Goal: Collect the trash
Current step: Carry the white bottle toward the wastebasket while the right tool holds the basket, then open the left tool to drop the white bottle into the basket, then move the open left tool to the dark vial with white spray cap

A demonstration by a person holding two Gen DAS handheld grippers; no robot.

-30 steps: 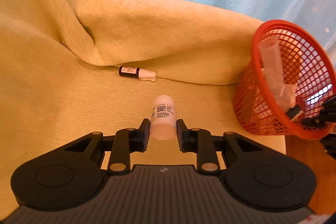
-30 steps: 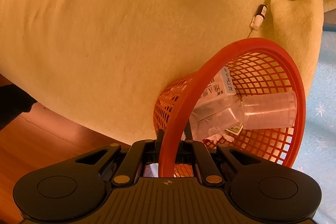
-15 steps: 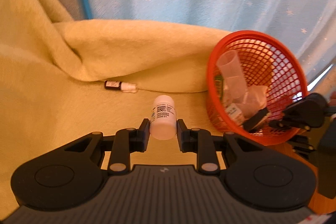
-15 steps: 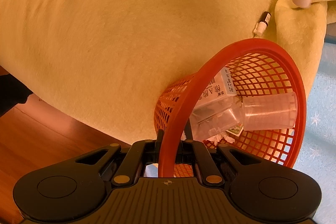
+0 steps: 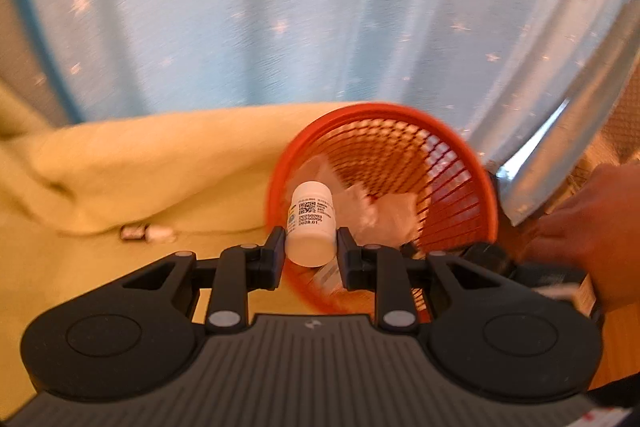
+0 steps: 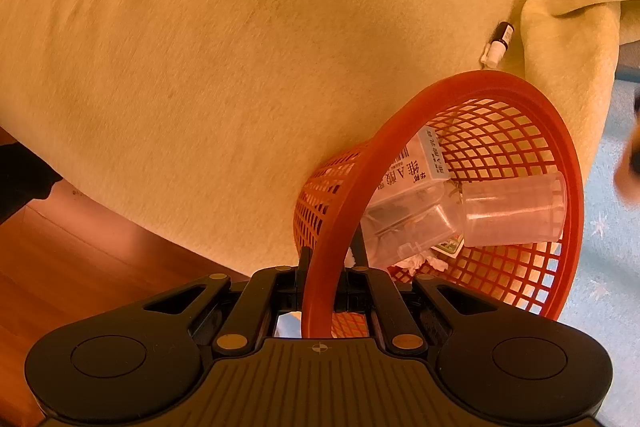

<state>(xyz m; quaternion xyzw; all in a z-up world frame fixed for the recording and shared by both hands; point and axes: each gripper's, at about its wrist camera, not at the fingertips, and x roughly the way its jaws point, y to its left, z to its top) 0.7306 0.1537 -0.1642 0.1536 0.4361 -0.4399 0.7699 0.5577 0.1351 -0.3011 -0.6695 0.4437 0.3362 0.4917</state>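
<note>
Two tools are busy at once: our left tool is pinching a small white bottle by its lower half, and our right tool is pressed together on the rim of the red basket, holding it tipped on its side against the yellow blanket. Seen from the left wrist, the bottle hangs just in front of the basket's mouth, overlapping its near rim, though blur keeps us from telling whether it is truly past that rim. Inside the basket lie a clear plastic cup, a small printed box and some crumpled paper. Just beyond the basket's far rim, a little dark vial with a white cap lies in a fold of the blanket, not yet collected. We judge the drop to be the step in hand, and the risk is letting go too early: the bottle could strike the rim and roll off across the soft blanket or down to the wooden floor below the basket. Because the basket is tilted so far, a hard toss might also bounce back out, or jolt the cup loose through the open mouth. A slip of the thin rim in our right tool would spill everything.
</note>
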